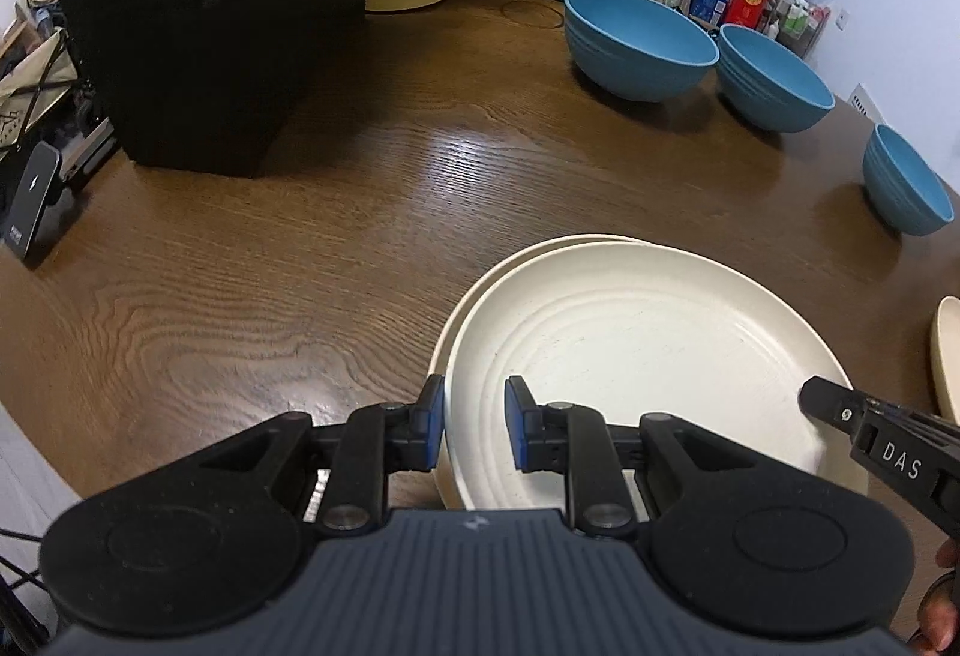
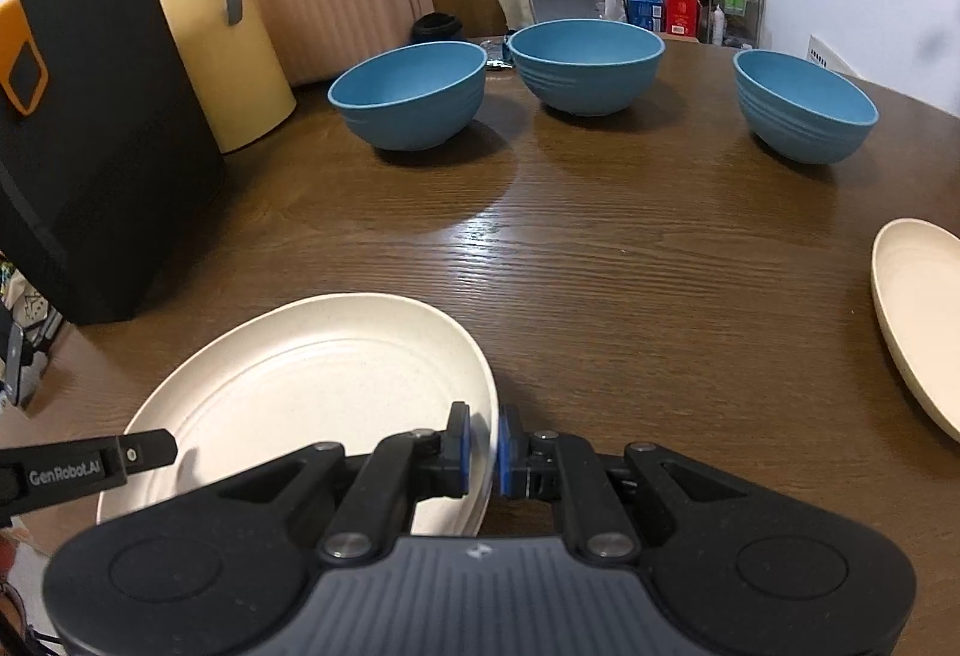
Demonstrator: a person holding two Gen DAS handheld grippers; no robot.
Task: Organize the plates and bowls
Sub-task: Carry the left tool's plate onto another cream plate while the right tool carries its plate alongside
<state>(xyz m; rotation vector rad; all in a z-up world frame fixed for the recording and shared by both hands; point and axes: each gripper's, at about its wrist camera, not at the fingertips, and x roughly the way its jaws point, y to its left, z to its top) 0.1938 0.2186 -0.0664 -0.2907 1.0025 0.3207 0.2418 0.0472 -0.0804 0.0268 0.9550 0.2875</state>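
Left wrist view: the left gripper (image 1: 474, 419) stands released, its fingers straddling the rim of the top plate (image 1: 636, 356), which rests offset on a second plate (image 1: 516, 257). Right wrist view: the right gripper (image 2: 482, 446) is clenched on that plate's opposite rim. The plate looks stiff, light and smooth, so the rim is the hold. Only this view shows all three bowls (image 2: 591, 62).

Soft indoor light, sharp fisheye frames.
A pale glare streak crosses the tabletop (image 1: 456, 158) mid-frame; bowls cast soft shadows toward the camera; straight edges bow, and corners darken to black at the lens rim.
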